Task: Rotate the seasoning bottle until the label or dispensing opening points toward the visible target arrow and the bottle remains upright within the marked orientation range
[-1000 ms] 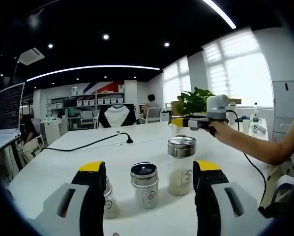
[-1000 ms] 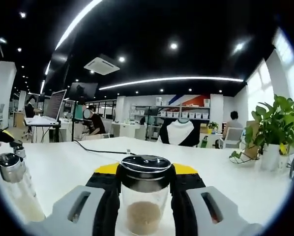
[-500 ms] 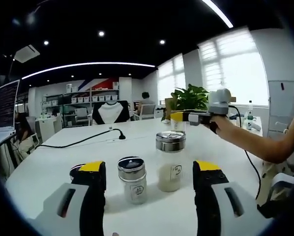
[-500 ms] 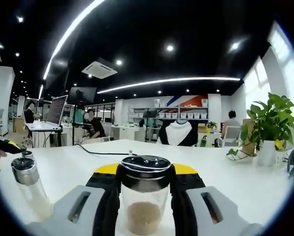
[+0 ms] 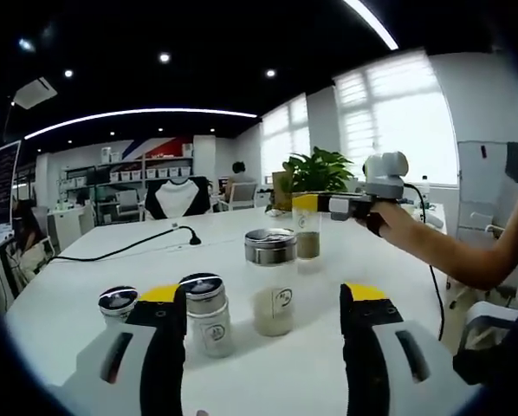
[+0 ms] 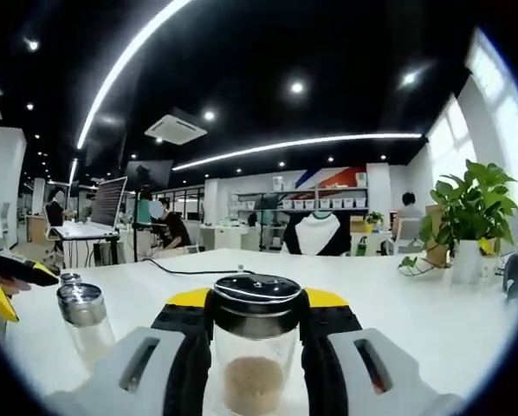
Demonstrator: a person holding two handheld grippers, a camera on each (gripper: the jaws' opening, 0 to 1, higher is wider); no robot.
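Since the earlier frame my left view had swung, so the jars slid leftward across it. I held the right tool (image 6: 255, 347) level, its jaws clamped on the seasoning bottle (image 6: 256, 347), upright above the tabletop (image 6: 432, 321). My forearm (image 5: 450, 251) reached out straight behind it. The left tool (image 5: 263, 347) stood wide open, gripping nothing, facing three jars (image 5: 270, 282) near the tabletop's near edge.
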